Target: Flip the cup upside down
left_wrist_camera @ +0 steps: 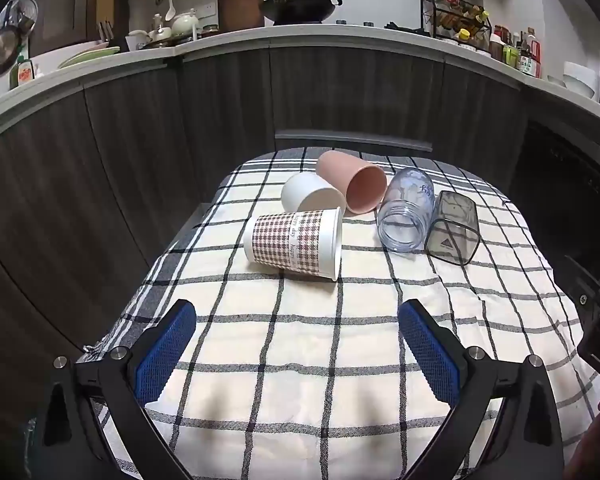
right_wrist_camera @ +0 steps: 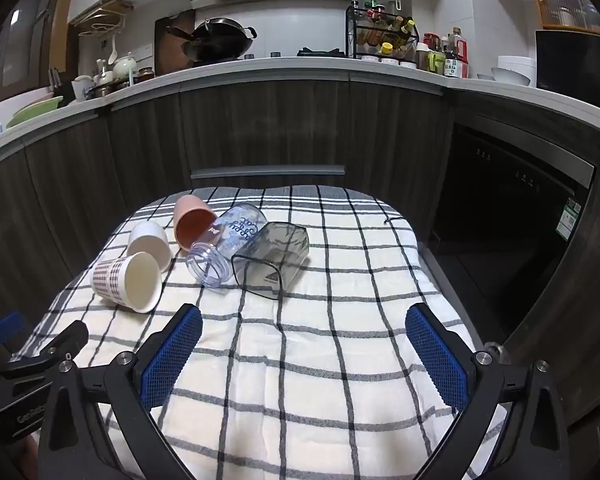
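Note:
Several cups lie on their sides on a checked cloth [left_wrist_camera: 300, 360]: a houndstooth paper cup [left_wrist_camera: 294, 243] [right_wrist_camera: 126, 281], a white cup [left_wrist_camera: 310, 196] [right_wrist_camera: 150, 244], a pink cup [left_wrist_camera: 354, 186] [right_wrist_camera: 192, 220], a clear printed cup [left_wrist_camera: 406, 212] [right_wrist_camera: 226, 248] and a smoky square cup [left_wrist_camera: 454, 228] [right_wrist_camera: 272, 258]. My left gripper [left_wrist_camera: 298, 320] is open and empty, short of the paper cup. My right gripper [right_wrist_camera: 304, 326] is open and empty, short of the smoky cup. The left gripper's body [right_wrist_camera: 32, 364] shows at the lower left of the right wrist view.
The cloth covers a small table [right_wrist_camera: 432, 264] in front of dark kitchen cabinets [left_wrist_camera: 340, 92]. The counter [left_wrist_camera: 260, 36] behind holds a wok [left_wrist_camera: 300, 2], dishes and a spice rack [left_wrist_camera: 456, 12]. A dark appliance [right_wrist_camera: 512, 216] stands to the right.

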`<state>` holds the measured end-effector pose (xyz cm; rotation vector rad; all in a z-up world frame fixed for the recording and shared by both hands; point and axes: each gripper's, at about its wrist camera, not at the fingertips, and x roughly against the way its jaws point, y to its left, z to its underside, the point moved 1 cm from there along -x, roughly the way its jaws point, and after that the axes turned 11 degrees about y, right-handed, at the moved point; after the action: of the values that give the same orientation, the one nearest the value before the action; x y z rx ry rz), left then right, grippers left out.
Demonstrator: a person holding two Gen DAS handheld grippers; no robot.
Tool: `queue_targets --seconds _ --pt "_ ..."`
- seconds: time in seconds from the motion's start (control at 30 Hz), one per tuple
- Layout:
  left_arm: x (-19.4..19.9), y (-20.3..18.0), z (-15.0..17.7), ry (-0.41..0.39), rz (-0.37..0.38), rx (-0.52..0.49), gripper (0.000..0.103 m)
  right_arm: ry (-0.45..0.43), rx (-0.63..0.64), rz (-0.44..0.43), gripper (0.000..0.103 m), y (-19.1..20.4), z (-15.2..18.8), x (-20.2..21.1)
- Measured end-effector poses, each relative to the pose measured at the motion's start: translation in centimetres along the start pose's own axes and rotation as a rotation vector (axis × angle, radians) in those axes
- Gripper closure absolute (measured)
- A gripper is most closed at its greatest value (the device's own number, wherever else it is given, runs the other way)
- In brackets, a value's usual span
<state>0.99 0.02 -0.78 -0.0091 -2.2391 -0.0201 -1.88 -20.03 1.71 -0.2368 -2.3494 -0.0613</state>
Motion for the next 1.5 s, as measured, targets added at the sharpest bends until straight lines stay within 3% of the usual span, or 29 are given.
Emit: queue_targets --seconds 0.13,1.5 --pt "1.03 -0.56 0.16 -0.039 -0.015 -0.012 0.0 -0.004 -0.004 -0.004 0.001 0.0 0.02 -0.08" --pt "0.21 -0.38 0.14 -0.004 0.019 -0.012 0.0 0.021 -0.019 -0.003 0.001 -0.15 -0.01 -0.64"
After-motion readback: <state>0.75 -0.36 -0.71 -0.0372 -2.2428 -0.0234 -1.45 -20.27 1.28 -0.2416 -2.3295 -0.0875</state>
